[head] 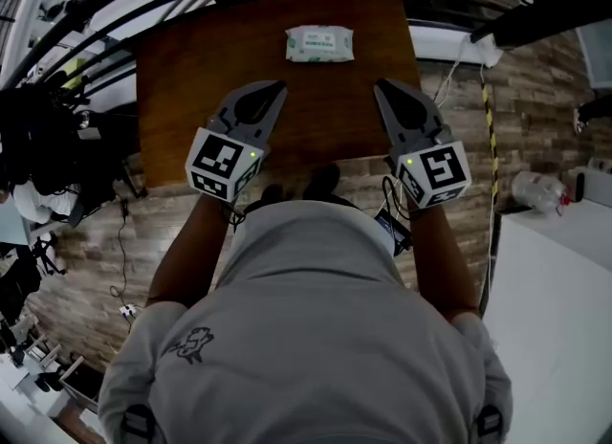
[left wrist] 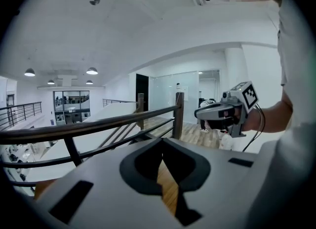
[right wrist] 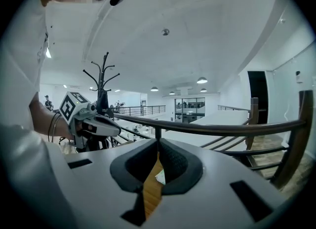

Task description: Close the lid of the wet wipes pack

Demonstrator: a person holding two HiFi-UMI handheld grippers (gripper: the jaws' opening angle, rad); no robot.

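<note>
pack: wet wipes pack on table, ahead of both tools, well apart
axis: long side runs crosswise
nearer: pack is between the two, neither clearly nearer
left gripper: jaws together, empty
right gripper: jaws together, empty
count: one pack, two grippers

Right gripper jaws together, empty; wooden table below; left gripper alongside; railing beyond.
</note>
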